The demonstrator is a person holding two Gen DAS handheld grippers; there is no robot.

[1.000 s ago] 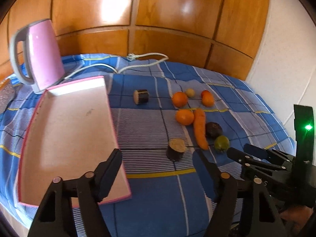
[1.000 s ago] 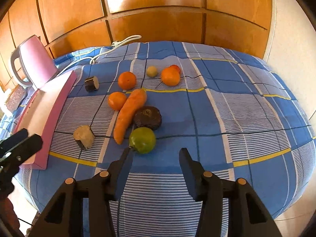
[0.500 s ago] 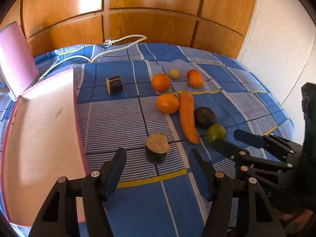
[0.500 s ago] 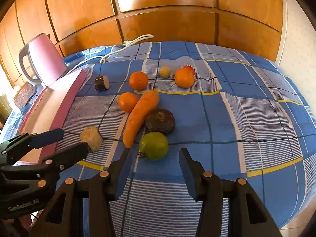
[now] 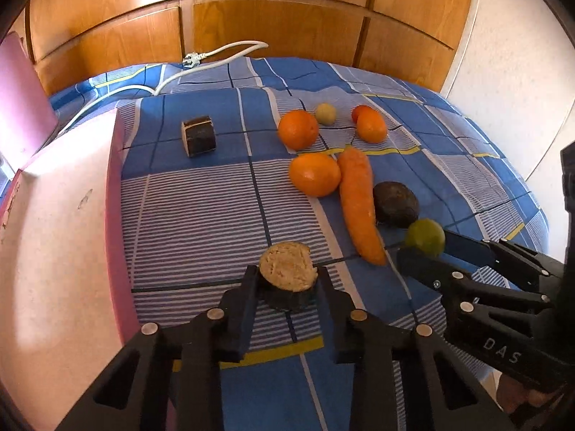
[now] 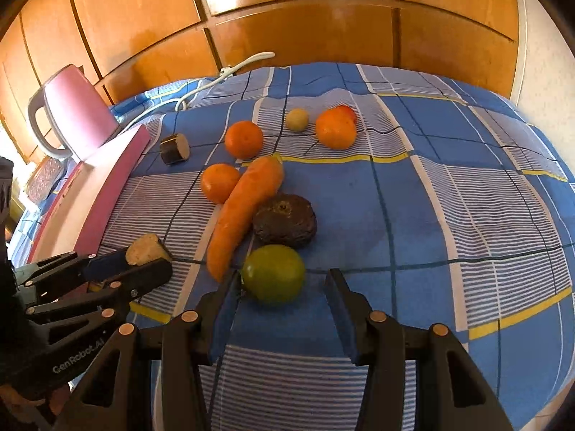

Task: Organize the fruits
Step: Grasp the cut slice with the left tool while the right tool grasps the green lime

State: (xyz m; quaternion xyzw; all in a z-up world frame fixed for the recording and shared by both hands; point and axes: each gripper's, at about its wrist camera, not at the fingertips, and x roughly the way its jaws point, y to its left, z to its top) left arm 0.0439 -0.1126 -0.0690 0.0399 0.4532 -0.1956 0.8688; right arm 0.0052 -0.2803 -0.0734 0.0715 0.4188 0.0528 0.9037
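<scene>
My left gripper (image 5: 287,280) has its fingers closed around a dark-skinned cut chunk with a pale top (image 5: 288,276) on the blue checked cloth; it also shows in the right wrist view (image 6: 145,249). My right gripper (image 6: 282,285) is open, its fingers on either side of a green lime (image 6: 273,273), which also shows in the left wrist view (image 5: 425,236). A carrot (image 6: 244,212), a dark round fruit (image 6: 285,219), three oranges (image 6: 220,182) (image 6: 244,140) (image 6: 335,128), a small yellowish fruit (image 6: 297,119) and a second cut chunk (image 6: 175,148) lie beyond.
A pink tray (image 5: 54,237) lies on the left of the cloth. A pink kettle (image 6: 73,111) stands behind it, with a white power cord (image 5: 215,55) trailing along the back. Wooden panels rise behind the table. The cloth edge drops off at the right.
My left gripper moved forward and closed its fingers around the pale-topped chunk. My right gripper moved closer, bringing the lime between its open fingers.
</scene>
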